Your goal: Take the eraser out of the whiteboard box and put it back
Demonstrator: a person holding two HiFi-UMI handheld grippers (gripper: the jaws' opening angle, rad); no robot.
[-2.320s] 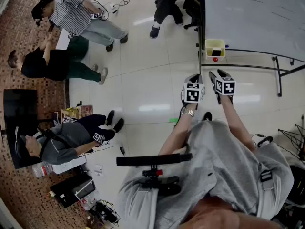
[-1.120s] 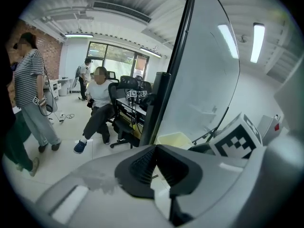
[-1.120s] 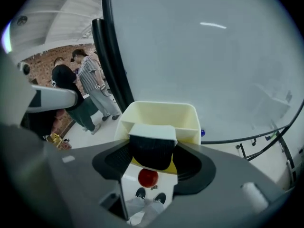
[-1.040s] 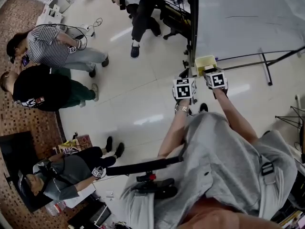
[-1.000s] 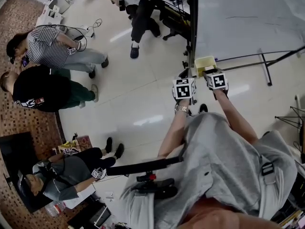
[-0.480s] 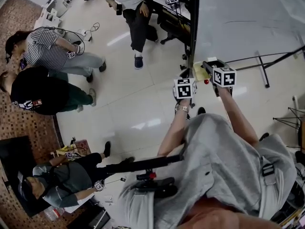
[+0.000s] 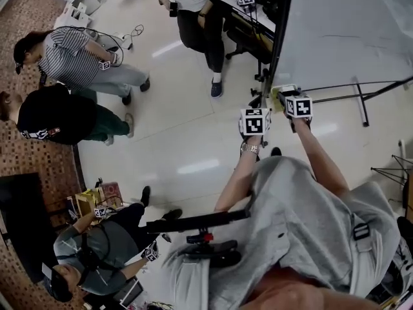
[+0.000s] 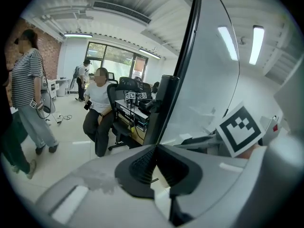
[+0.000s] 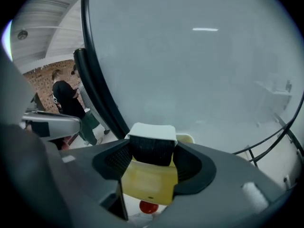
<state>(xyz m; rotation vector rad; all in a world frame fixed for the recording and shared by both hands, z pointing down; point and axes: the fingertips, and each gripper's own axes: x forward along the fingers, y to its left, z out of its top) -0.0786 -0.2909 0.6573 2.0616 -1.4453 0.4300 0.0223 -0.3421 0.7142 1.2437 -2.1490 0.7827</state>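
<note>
The eraser (image 9: 152, 141) sits in the lower middle of the right gripper view, clamped between the two jaws of the right gripper (image 9: 152, 152), which press on its left and right sides at a fairly wide spread. It is a block with rounded corners. A smooth white plastic back forms its top edge, and below that a dark, matt felt face is turned toward the camera. It runs from jaw to jaw across the frame. Whether that is its long axis cannot be told, because its lower end drops behind the near wall of the box (image 9: 149, 180). The box is a small, pale yellow tray of thin, slightly see-through plastic directly beneath the eraser. A small red round thing (image 9: 148, 206) shows under it. Whether the eraser's foot is clear of the box is not readable.

Behind it, the whiteboard (image 9: 199, 56) fills the upper frame, smooth and grey-white with a black rim (image 9: 102, 94).

In the left gripper view, the left gripper (image 8: 156, 147) shows in the lower middle, its ribbed dark pads (image 8: 142, 163) meeting at the tips with nothing between them.
</note>
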